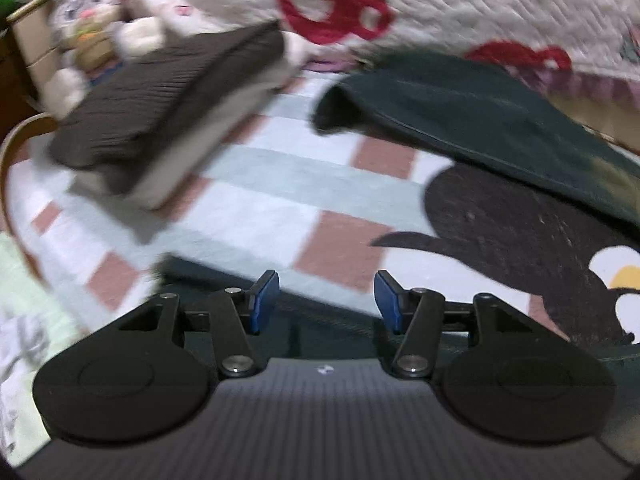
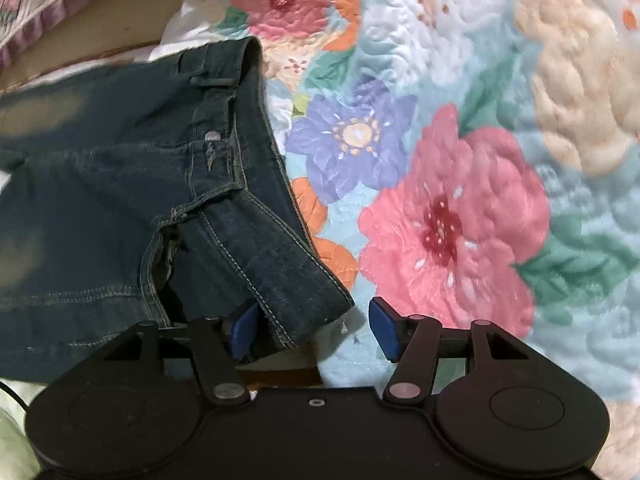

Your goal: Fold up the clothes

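A pair of dark blue denim jeans (image 2: 132,200) lies spread across a quilted floral bedspread (image 2: 452,216), its puffy stitched flowers in pink, violet and cream. The stiff waistband, with pale contrast stitching, a belt loop and a metal rivet, runs down to the right gripper (image 2: 316,330), whose blue-padded fingers (image 2: 382,328) stand apart; one corner of the waistband sits between them, against the left pad, not pinched.

The blurred left wrist view shows the left gripper (image 1: 326,300) with its jaws wide and nothing between them, hovering over a soft checked blanket (image 1: 248,184) of white, grey-green and dusty pink squares with a black cartoon figure. A dark garment (image 1: 460,108), apparently the jeans, drapes over the blanket's far right side. At the far left corner rests a neat folded stack (image 1: 168,112): ribbed dark brown knit on top of pale cloth. Behind it sits a plush toy (image 1: 96,28), too blurred to identify.
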`<state>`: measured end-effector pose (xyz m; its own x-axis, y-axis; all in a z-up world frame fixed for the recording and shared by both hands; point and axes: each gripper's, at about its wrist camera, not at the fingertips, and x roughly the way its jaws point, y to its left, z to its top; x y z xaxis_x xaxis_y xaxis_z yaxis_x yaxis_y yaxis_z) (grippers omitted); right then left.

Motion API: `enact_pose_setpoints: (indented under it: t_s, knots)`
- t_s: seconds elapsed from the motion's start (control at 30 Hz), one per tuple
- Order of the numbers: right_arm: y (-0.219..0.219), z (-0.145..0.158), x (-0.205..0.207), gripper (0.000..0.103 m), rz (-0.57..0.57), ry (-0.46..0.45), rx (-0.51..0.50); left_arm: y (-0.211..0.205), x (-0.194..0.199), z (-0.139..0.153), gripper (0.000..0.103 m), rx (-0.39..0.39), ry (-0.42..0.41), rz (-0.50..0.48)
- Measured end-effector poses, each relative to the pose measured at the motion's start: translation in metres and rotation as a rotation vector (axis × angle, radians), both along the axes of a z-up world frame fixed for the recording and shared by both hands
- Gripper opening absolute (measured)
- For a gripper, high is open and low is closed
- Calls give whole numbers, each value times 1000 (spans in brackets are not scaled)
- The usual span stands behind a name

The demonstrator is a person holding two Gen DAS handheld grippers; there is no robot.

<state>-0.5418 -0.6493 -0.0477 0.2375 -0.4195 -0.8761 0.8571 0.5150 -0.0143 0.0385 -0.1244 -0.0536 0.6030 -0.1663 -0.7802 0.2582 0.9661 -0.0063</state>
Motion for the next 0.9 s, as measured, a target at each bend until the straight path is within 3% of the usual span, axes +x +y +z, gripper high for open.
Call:
enact_pose_setpoints:
  t_s: [0.1, 0.2, 0.27, 0.3, 0.33, 0.37, 0.4, 0.5, 0.63, 0.73, 0.83, 0.9]
  knots:
    - [-29, -6, -57, 65, -257, -392, 209, -24, 19, -10, 52, -64, 17, -44]
    - [-37, -16, -103, 65, -453, -683, 263, -41, 58, -9, 58, -162, 12, -58]
    - [-33, -3, -99, 61, -460, -607, 113, -51, 85, -14, 59, -193, 7, -40]
    - [-27, 5, -84, 56, -394, -534, 12, -55, 100, -18, 59, -206, 4, -22]
    - [-21, 15, -65, 54, -311, -455, -92, -59, 113, -23, 59, -221, -2, 7]
    - [-10, 19, -37, 46, -203, -420, -132, -61, 123, -28, 59, -234, -10, 37]
    - [3, 23, -5, 31, -89, -398, -152, -63, 132, -33, 59, -237, -5, 66]
    - [42, 33, 90, 16, 252, -327, -213, -65, 149, -44, 58, -258, 29, 122]
    - [94, 46, 217, 16, 705, -221, -287, -61, 162, -54, 59, -295, 68, 154]
    - [137, 22, 306, 28, 951, -126, -315, -51, 177, -63, 59, -304, 108, 246]
    - [167, -12, 367, 36, 1117, 12, -368, -36, 194, -73, 59, -330, 139, 372]
    - [178, -31, 384, 46, 1182, 86, -442, -26, 198, -79, 59, -367, 127, 412]
